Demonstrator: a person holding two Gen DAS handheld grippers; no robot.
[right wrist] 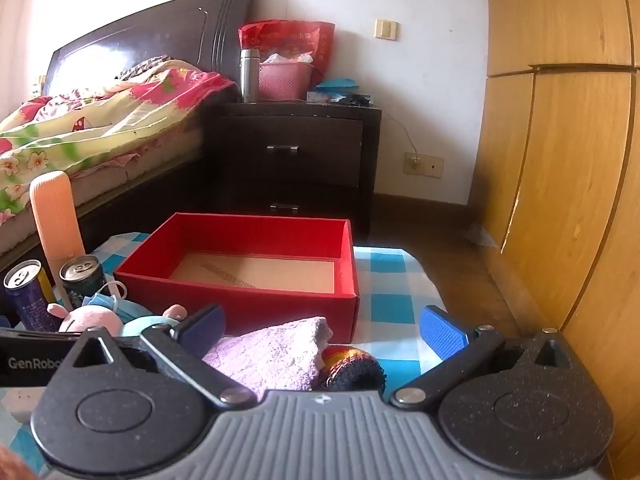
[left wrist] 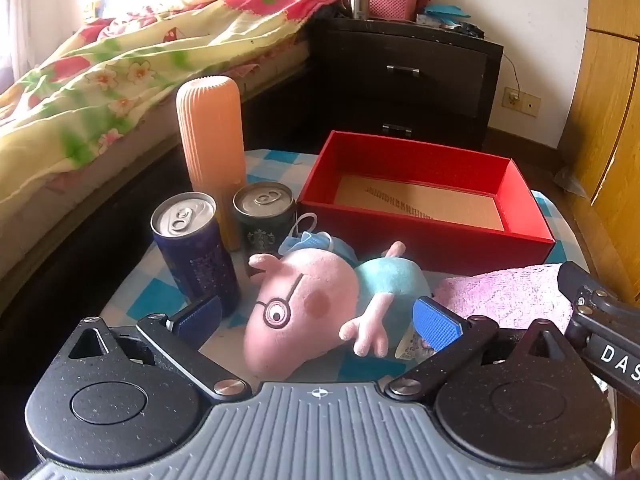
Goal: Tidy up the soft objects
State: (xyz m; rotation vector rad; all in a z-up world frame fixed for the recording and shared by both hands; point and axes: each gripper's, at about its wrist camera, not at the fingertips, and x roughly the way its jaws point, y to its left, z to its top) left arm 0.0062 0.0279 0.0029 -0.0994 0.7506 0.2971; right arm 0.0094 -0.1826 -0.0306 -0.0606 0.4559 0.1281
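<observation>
While I'm hovering both grippers over the table [right wrist: 392,280] with its blue checked cloth, the left gripper [left wrist: 318,318] is spreading its fingers wide around the pink pig plush [left wrist: 304,304] without pressing on it; the plush is lying on its side in front of the red box [left wrist: 424,196], beside a blue face mask [left wrist: 308,240] and two cans [left wrist: 196,248]. The right gripper [right wrist: 322,330] is also standing wide open, its fingers gripping nothing, with the pink towel [right wrist: 272,356] lying folded between them and a dark knitted item [right wrist: 352,368] touching the towel's right edge. The box is sitting open, showing a bare cardboard floor.
</observation>
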